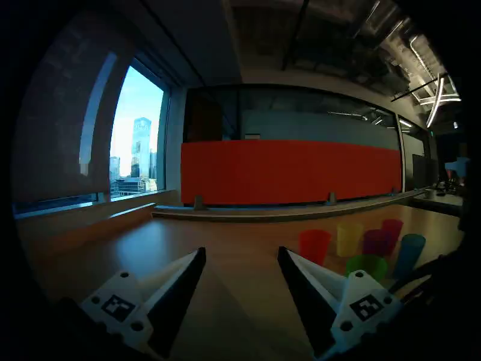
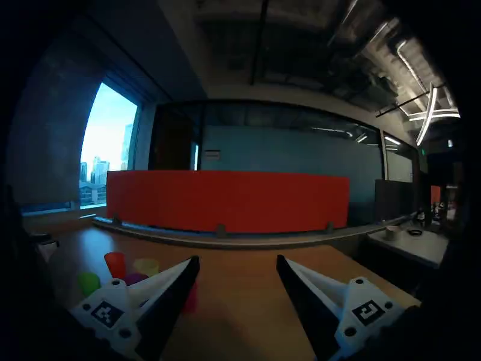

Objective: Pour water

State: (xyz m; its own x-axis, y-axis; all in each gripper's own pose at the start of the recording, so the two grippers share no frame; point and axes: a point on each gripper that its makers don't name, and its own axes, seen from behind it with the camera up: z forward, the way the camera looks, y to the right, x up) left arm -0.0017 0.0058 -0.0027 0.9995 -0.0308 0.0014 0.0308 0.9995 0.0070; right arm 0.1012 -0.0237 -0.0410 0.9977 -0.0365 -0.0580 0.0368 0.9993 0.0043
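- Left gripper [image 1: 241, 251] — released; its two fingers stand wide apart with nothing between them, low over the wooden table [image 1: 240, 289].
- Right gripper [image 2: 237, 260] — likewise spread and holding nothing, pointing along the same table toward the orange panel [image 2: 228, 200] at its far edge.
- Task's things, left gripper view — six plastic cups grouped on the table, ahead and to the right of the right-hand finger, well apart from both fingertips.
- Back row: red cup [image 1: 314, 245], yellow cup [image 1: 350, 239], pink cup [image 1: 392, 230]; the purple cup [image 1: 376, 242] is just in front of the pink one.
- Front: green cup [image 1: 367, 266], shorter in view and partly hidden by the finger mount; blue cup [image 1: 410, 253] just beside it on the right.
- Orientation — every cup stands with its long axis vertical; the red and yellow ones widen upward, mouths up.
- Contents — cannot be told; the walls are tinted and the view is too low to see inside.
- Right gripper view — the red, yellow, green and purple cups sit at lower left, just beside the left-hand finger, which hides part of the group.
- Surroundings — a window [image 1: 137, 150] at left shows towers under a bright sky.
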